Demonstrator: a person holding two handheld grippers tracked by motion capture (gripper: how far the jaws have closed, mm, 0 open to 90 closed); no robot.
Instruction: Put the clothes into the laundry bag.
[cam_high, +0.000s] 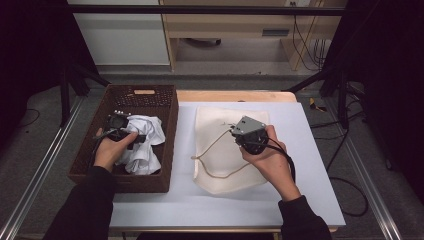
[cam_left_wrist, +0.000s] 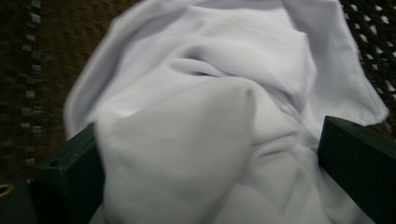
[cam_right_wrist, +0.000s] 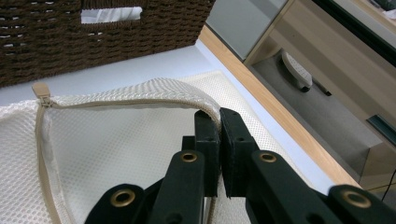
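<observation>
A brown wicker basket (cam_high: 172, 131) stands on the left of the white table (cam_high: 310, 165) and holds a crumpled white cloth (cam_high: 146, 145). My left gripper (cam_high: 120, 131) is down inside the basket on that cloth. In the left gripper view its jaws stand wide apart, and a fold of the white cloth (cam_left_wrist: 224, 70) bulges between them. A cream mesh bag (cam_high: 220, 162) with a tan zip lies flat at the table's middle. My right gripper (cam_high: 234, 131) is shut on the bag's upper zip edge (cam_right_wrist: 140, 95), lifting it a little. The zip pull (cam_right_wrist: 42, 91) hangs at the opening's left end.
The basket's wall (cam_right_wrist: 93, 42) stands close behind the bag. A wooden strip (cam_high: 235, 96) borders the table's far edge, with a wooden cabinet (cam_high: 225, 25) and cables on the floor beyond. Metal rails (cam_high: 40, 175) run along both sides of the table.
</observation>
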